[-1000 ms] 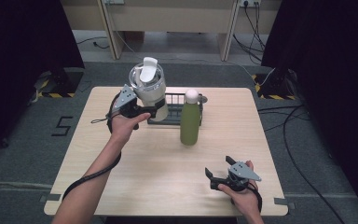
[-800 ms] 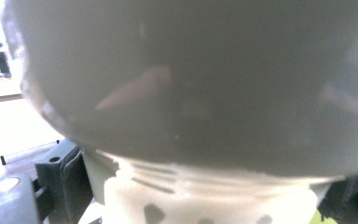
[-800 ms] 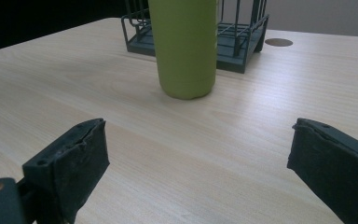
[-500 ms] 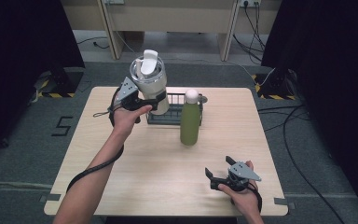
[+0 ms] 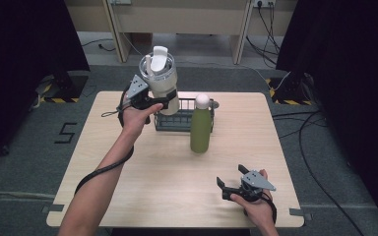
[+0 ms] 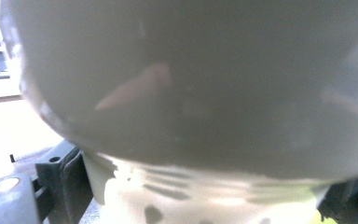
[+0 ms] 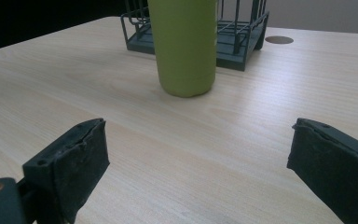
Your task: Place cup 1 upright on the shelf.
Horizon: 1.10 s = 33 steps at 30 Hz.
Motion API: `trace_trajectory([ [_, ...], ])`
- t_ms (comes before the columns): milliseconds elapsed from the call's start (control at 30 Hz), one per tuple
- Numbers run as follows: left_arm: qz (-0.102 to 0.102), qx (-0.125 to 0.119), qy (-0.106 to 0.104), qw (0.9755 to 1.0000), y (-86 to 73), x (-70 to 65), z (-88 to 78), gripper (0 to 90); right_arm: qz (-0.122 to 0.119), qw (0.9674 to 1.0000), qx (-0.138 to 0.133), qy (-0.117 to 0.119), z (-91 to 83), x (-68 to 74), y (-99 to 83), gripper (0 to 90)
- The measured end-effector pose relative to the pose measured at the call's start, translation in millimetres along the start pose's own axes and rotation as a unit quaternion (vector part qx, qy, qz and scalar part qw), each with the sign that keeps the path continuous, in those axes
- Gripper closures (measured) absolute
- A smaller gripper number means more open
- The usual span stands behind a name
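A pale tumbler is held up by the left gripper above the wire rack while the right gripper rests spread near the worktop's front edge.

In the high view, the tumbler is pinched by the fingers of the left gripper over the left end of the dark wire rack; a green bottle stands just in front of the rack, and wide bare worktop lies before it. In the left gripper view, the tumbler's grey wall is pressed close between the dark fingers. In the right gripper view, the fingers of the right gripper are spread with nothing between them, bare worktop lying between them and the bottle.
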<state>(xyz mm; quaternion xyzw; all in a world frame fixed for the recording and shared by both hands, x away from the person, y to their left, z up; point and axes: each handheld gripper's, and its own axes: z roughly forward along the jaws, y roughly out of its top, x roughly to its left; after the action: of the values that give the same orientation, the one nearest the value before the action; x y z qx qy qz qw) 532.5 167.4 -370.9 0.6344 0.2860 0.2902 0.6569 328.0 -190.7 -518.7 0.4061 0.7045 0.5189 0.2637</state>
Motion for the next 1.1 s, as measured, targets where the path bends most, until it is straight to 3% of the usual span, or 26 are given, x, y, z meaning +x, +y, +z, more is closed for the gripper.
trace_trajectory([
  [367, -0.010, 0.012, 0.014, 0.9998, -4.8, 8.5, 12.0, 9.3, 0.001, 1.0000, 0.000, -0.001, -0.6, -0.7, 0.5, 4.8],
  [500, -0.002, 0.018, 0.024, 0.9996, -5.5, 10.6, 16.9, 9.3, 0.001, 1.0000, 0.000, 0.000, -0.9, -0.6, 0.5, 4.8],
  [1000, -0.012, 0.033, 0.049, 0.9982, -15.1, 20.3, 35.2, 9.3, 0.002, 1.0000, -0.001, 0.003, -1.1, -0.1, 0.1, 4.9],
  [1100, -0.006, 0.037, 0.052, 0.9979, -16.7, 20.8, 37.6, 9.3, 0.003, 1.0000, -0.001, 0.004, -1.1, 0.7, -0.2, 4.9],
])
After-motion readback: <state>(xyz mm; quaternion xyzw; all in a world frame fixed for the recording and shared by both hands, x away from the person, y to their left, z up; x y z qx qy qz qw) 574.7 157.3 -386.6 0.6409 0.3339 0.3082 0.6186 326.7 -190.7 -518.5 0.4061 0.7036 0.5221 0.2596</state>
